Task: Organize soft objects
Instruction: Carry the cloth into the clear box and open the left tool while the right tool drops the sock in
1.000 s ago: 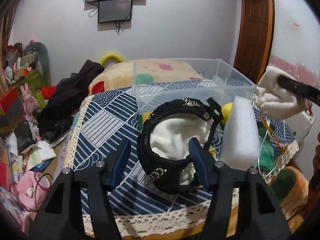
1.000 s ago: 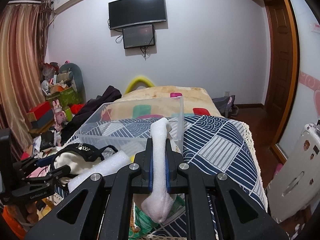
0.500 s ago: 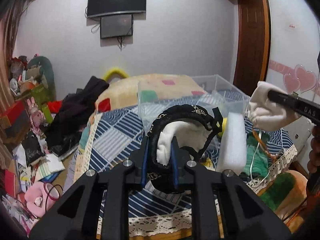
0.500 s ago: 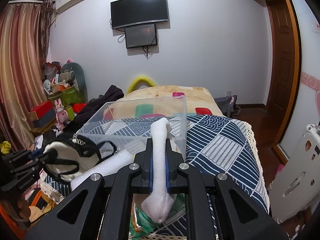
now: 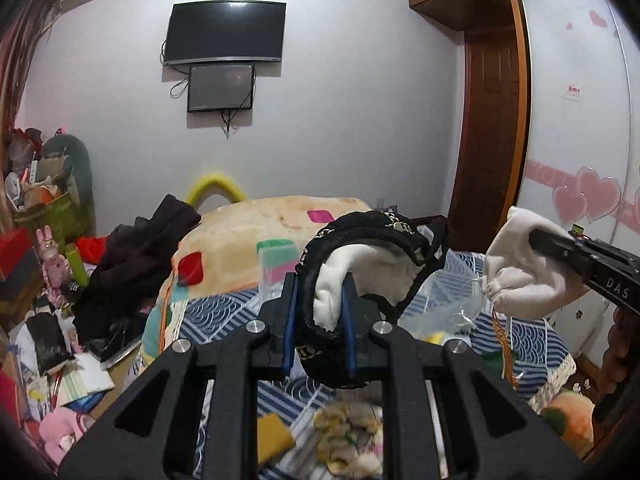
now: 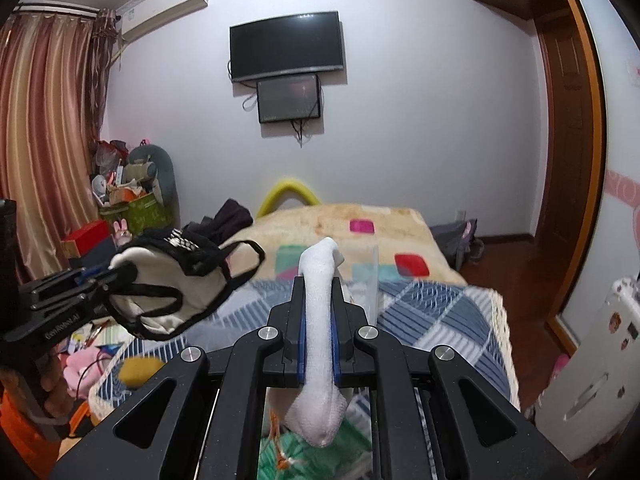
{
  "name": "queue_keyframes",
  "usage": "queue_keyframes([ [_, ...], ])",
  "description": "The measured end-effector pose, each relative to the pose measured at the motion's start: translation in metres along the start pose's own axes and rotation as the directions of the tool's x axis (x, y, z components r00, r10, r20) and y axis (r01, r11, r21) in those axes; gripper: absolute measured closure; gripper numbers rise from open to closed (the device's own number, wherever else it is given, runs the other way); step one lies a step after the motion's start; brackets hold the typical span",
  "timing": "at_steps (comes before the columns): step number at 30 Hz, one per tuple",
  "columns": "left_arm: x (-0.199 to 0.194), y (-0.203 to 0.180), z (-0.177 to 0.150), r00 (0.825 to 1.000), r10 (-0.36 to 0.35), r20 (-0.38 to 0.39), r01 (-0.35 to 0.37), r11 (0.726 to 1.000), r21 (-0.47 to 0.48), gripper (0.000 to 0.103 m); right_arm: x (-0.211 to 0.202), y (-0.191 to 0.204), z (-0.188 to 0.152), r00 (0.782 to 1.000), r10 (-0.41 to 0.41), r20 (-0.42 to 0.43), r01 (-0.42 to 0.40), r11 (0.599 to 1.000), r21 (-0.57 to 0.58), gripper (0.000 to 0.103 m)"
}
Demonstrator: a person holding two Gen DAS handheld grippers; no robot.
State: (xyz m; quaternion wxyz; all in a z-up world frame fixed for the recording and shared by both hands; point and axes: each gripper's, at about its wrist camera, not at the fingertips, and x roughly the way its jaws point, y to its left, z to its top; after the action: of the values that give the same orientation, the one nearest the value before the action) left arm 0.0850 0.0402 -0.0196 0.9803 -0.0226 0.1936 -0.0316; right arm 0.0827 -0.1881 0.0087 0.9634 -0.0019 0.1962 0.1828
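Note:
My left gripper (image 5: 318, 312) is shut on a black-rimmed, white-lined fabric piece with straps (image 5: 360, 264) and holds it high above the bed; it also shows in the right wrist view (image 6: 168, 280) at the left. My right gripper (image 6: 319, 320) is shut on a white sock (image 6: 318, 316), which hangs down below the fingers. The sock also shows in the left wrist view (image 5: 520, 268) at the right. A clear plastic bin (image 6: 374, 276) stands on the blue patterned bedspread (image 6: 440, 320) ahead of both grippers, mostly hidden.
A beige blanket with coloured squares (image 6: 360, 220) covers the far bed. Dark clothes (image 5: 136, 256) lie piled at its left. Clutter and toys (image 5: 40, 240) fill the floor on the left. A door (image 6: 568, 160) and a white cabinet (image 6: 600, 360) are on the right.
My left gripper closed on the black and white fabric piece and lifted it up off the bed. My right gripper rose a little with the sock still in it.

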Motion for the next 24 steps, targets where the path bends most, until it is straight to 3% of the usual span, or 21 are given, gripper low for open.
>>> queue_keyframes([
  [11,0.063,0.0,0.017,0.998,0.017,-0.067,-0.016,1.0,0.004,0.084,0.046,0.004,0.028,0.999,-0.029,0.019,0.03,0.999,-0.022,0.095],
  [18,0.11,0.002,0.006,0.986,0.035,-0.162,-0.033,0.999,0.01,0.084,0.095,-0.005,0.008,0.992,-0.041,-0.115,0.04,0.999,-0.013,0.095],
  [24,0.142,0.005,-0.011,0.96,0.016,-0.281,-0.016,1.0,0.005,0.082,0.121,-0.005,-0.012,0.967,-0.029,-0.255,0.018,0.999,-0.048,0.095],
])
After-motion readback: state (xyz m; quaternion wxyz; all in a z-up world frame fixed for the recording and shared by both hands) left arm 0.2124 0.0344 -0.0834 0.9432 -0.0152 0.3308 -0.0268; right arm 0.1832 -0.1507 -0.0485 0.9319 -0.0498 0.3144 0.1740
